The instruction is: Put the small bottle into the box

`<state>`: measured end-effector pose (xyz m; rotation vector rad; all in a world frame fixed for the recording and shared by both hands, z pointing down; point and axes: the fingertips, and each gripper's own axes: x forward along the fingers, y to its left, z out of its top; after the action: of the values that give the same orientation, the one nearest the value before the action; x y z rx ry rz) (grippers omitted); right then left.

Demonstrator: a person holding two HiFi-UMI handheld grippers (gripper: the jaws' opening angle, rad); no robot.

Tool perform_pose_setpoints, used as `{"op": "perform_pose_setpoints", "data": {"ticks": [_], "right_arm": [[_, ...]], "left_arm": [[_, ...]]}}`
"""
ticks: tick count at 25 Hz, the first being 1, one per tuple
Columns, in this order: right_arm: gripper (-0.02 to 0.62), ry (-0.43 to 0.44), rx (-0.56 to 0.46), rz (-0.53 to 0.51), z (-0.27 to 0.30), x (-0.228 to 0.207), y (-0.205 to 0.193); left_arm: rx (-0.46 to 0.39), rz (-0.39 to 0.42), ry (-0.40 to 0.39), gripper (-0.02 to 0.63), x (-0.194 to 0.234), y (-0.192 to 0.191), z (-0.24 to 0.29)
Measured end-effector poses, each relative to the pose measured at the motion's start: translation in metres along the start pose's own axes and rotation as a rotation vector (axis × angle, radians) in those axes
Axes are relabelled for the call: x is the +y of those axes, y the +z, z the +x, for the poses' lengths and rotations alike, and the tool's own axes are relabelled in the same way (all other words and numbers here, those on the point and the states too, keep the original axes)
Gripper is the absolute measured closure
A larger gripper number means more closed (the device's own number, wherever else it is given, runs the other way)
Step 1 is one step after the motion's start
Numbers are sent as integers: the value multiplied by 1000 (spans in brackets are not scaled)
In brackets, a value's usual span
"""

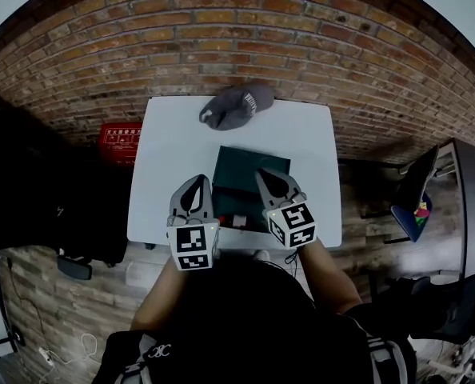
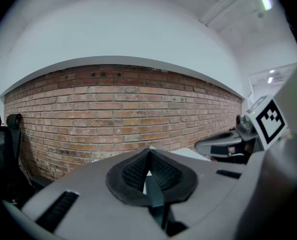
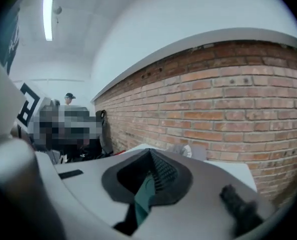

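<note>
Fingers: left gripper (image 2: 148, 156) and right gripper (image 3: 151, 159) both clenched, empty | Location: small reddish bottle (image 1: 237, 220), apparently at 6 o'clock edge of dark green box (image 1: 249, 166); whether inside, unclear | Advice: confirm seating before withdrawing.

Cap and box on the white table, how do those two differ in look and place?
The grey cap is rounded and soft-looking; the dark green box is flat and rectangular. The cap lies at the far edge of the white table; the box sits near its middle. Both rest on the table.
</note>
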<state>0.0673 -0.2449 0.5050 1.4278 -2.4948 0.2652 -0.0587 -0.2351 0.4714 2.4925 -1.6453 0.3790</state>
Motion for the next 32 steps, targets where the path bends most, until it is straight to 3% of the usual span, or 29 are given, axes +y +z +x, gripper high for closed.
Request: {"op": "perform_pose_setpoints", "data": {"ticks": [6, 11, 24, 32], "right_arm": [[566, -145, -211, 71, -49, -25, 75], [566, -296, -337, 9, -84, -44, 107], [566, -389, -337, 83, -119, -66, 83], [566, -382, -316, 87, -119, -66, 79]], "left_arm": [[-26, -3, -45, 600, -17, 22, 6], [-83, 7, -83, 600, -30, 49, 8], [-118, 44, -141, 600, -51, 70, 10], [-102, 50, -154, 598, -59, 66, 10]]}}
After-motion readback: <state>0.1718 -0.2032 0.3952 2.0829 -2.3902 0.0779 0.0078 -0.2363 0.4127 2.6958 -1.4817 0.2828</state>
